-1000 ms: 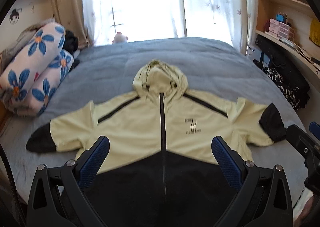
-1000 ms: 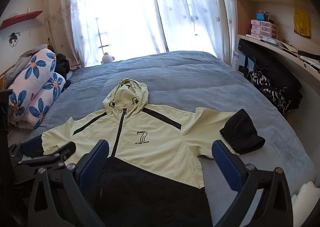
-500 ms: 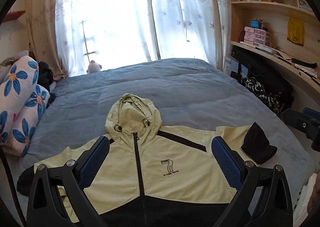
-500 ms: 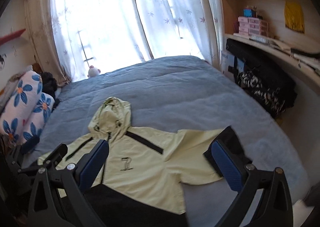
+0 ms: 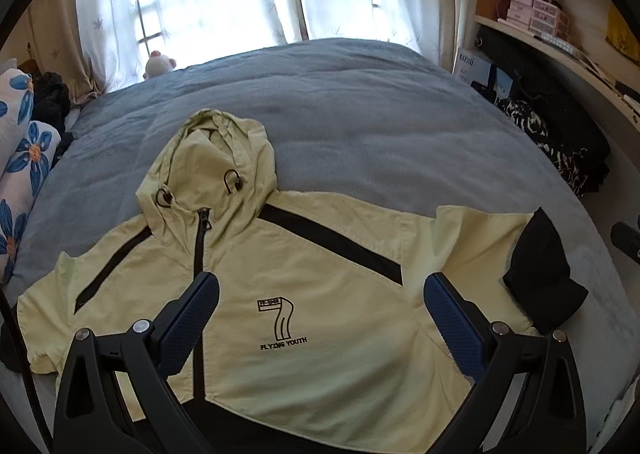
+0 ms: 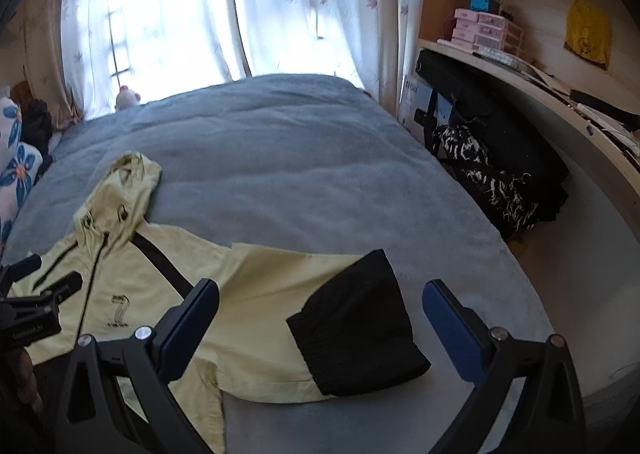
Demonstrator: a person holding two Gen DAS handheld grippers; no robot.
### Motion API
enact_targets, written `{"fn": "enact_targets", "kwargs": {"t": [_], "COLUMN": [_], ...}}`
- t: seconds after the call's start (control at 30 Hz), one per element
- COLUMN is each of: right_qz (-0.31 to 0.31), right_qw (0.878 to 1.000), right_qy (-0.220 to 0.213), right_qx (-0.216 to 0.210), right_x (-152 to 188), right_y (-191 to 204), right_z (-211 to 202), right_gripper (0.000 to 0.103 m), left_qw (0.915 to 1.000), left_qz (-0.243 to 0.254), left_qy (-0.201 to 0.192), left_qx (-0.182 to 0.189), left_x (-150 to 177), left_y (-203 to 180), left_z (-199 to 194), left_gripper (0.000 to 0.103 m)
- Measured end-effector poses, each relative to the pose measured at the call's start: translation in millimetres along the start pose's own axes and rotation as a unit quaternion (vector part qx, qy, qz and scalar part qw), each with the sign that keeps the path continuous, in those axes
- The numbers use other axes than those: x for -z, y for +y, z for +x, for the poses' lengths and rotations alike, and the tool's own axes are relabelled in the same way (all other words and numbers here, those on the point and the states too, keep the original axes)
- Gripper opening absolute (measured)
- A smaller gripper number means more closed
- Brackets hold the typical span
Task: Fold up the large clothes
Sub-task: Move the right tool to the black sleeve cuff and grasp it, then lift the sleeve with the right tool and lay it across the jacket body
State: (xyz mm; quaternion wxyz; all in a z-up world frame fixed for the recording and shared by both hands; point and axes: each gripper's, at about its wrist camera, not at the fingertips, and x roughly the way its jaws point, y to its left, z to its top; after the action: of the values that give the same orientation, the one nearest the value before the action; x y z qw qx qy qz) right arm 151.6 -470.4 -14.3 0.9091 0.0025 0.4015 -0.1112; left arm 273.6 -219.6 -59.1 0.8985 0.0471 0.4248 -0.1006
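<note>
— Grey bed (image 5: 360,102); the jacket (image 5: 320,354) lies flat on its near half. Both my left tongs (image 5: 320,318) and right tongs (image 6: 320,318) are apart, holding nothing.

— Risk?

— The black cuff (image 6: 356,326) probably bunches if I pinch only one layer.

left gripper (image 5: 318,314) black angular frame, navy textured finger pads (image 5: 188,324), silver screws, right gripper (image 6: 320,314) same build, bare skin at left edge of right view

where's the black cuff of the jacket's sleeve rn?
In the right wrist view the black cuff lies flat on the grey bed, framed between the open right hand-held gripper fingers, at the sleeve end of the yellow jacket.
</note>
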Motion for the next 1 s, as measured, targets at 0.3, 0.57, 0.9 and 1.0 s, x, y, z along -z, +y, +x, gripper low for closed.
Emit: {"fn": "enact_targets", "kwargs": {"t": [0.3,0.57,0.9,1.0], "right_qz": [-0.080,-0.154,-0.123,-0.113], "right_qw": [0.989,0.974,0.977,0.979], "right_qy": [0.125,0.161,0.168,0.162], "right_qx": [-0.009,0.037,-0.046,-0.048], "right_x": [65,95,82,75], "right_y": [6,4,4,-8], "right_z": [92,112,101,96], "right_gripper": [0.093,0.089,0.032,0.033], "left_qw": [0.9986,0.9971,0.9964,0.9966], "left_qz": [0.038,0.058,0.065,0.060], "left_qy": [0.037,0.039,0.026,0.019], "left_qx": [0.004,0.029,0.049,0.053], "left_x": [33,43,42,41], "left_y": [-57,-82,-83,-80], "left_z": [58,58,39,30], "left_gripper": [0.101,0.101,0.101,0.101]}}
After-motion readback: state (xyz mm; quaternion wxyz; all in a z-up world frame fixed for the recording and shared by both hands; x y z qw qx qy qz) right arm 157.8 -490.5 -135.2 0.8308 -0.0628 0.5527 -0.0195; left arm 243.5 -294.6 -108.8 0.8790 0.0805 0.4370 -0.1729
